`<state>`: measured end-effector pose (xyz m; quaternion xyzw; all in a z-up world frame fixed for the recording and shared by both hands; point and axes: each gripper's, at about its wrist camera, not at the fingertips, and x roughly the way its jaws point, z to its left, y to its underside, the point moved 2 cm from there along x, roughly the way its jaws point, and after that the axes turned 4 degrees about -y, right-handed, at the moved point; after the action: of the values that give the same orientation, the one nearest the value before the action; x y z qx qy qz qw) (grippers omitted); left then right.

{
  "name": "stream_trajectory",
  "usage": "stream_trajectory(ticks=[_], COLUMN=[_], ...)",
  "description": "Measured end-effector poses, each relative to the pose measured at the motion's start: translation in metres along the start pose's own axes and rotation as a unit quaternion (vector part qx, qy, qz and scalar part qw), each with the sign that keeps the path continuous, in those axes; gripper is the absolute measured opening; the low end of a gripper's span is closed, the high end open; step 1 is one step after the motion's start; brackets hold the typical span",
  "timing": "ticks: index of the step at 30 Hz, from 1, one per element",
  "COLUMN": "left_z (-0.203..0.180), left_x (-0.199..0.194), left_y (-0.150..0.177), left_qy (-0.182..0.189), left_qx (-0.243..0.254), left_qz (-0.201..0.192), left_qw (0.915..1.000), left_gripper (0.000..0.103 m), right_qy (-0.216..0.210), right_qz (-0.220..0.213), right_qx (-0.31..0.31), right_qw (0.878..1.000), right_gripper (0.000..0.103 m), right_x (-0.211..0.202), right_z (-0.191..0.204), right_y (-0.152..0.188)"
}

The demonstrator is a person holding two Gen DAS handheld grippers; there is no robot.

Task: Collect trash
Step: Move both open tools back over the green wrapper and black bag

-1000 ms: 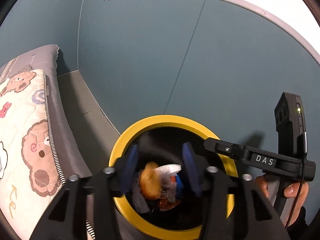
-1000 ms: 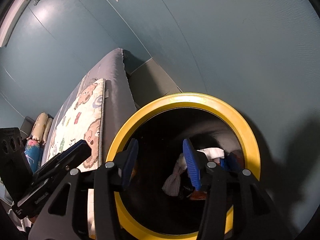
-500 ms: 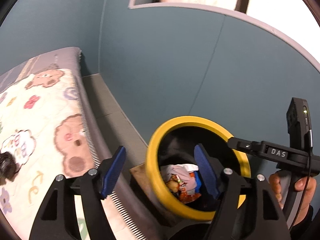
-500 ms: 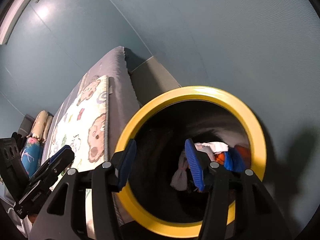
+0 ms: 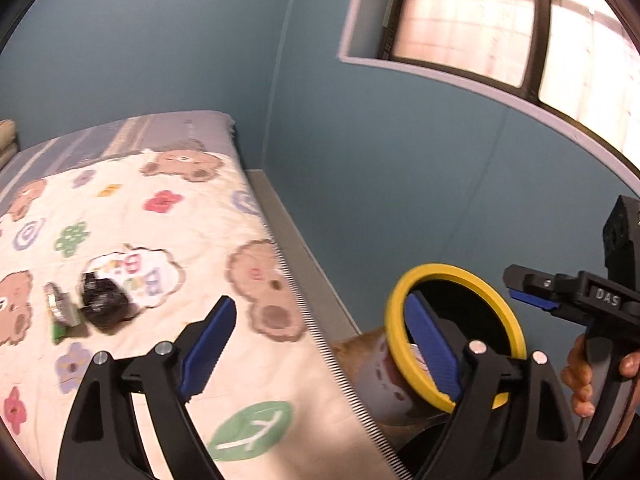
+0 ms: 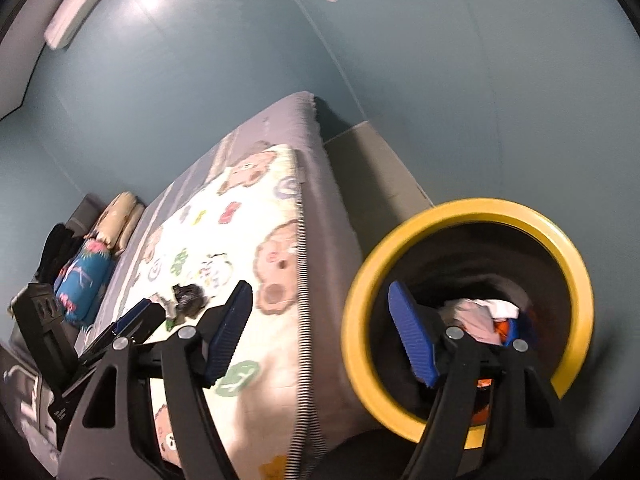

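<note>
Landmark: the yellow-rimmed trash bin (image 5: pixel 456 336), standing on the floor just beside the bed (image 5: pixel 132 240).

Left of the bin, on the cartoon-bear quilt (image 6: pixel 240 240): a crumpled black wrapper (image 5: pixel 102 300) and, touching it on its far side from the bin, a small green-and-silver packet (image 5: pixel 60 312). Both uncollected, well apart from the bin.

Left gripper (image 5: pixel 320 340): a second ago it hung over the bin mouth; now it has swung toward the bed, so the bin sits behind its right finger. Jaws have just been opening, now wide, nothing between them.

Inside the bin: white, orange and blue scraps (image 6: pixel 492 316) lie at the bottom.

Right gripper (image 6: pixel 320 328): has also lifted back from the bin mouth; its right finger overlaps the opening, its left finger overlaps the quilt. Jaws have just been opening, moderately wide, empty.

Reading: the drop into the bin looks finished, both tools free. Next targets are likely the wrapper and packet on the quilt. Frames are motion-blurred.
</note>
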<state>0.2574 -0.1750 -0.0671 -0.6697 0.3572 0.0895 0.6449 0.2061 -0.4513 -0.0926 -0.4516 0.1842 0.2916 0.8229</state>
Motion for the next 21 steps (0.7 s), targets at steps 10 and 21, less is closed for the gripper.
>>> stream_trajectory(ticks=[10,21], left_z=[0.069,0.144], left_x=[-0.04,-0.057], left_y=[0.004,0.007], left_qy=[-0.065,-0.133], left_qx=[-0.039,-0.082], left_qz=[-0.023,-0.028], left_qw=[0.9968,0.9873], left_gripper=[0.086,0.086], right_qy=[-0.034,-0.069], right_qz=[0.007,0.037], right_qx=[-0.079,-0.13], right_qw=[0.996,0.988], right_gripper=[0.073,0.074], right_x=[0.016,0.062], right_z=[0.089,0.166], right_y=[-0.003,0.002])
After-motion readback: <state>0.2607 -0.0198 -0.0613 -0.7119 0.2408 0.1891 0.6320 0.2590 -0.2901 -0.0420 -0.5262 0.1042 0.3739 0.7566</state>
